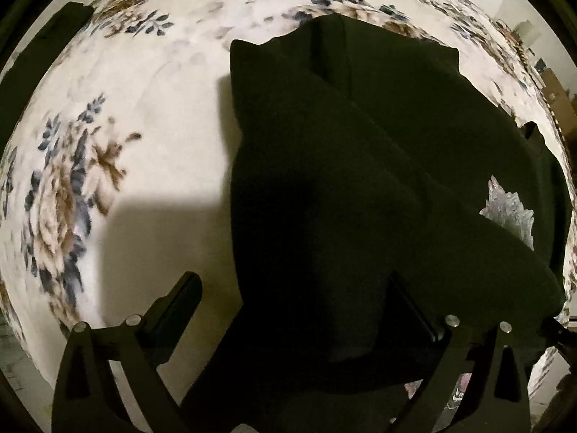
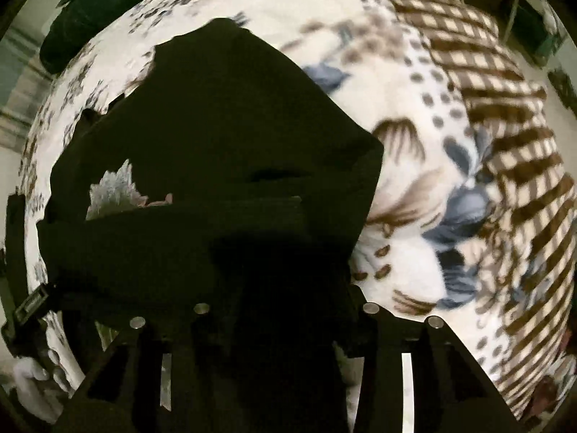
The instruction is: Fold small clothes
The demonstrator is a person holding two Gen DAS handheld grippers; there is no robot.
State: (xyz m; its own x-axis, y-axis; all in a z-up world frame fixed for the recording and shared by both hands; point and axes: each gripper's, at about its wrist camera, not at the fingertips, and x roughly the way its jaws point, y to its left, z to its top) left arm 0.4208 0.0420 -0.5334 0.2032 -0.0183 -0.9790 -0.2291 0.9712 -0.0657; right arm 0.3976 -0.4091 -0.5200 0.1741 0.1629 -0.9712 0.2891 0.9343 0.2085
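Black fabric fills my near view: my left gripper stands spread, one finger over bare blanket, the other on the dark garment. My right gripper is buried in cloth; I cannot tell whether it pinches. The garment lies folded over on the flowered blanket, a checked cloth beyond.

A soft white blanket with blue and brown flowers covers the bed. In the right wrist view, a brown and cream checked cloth lies along its far right side. A dark green cushion sits at the top left. Bright light throws a hard dark shadow on the blanket.
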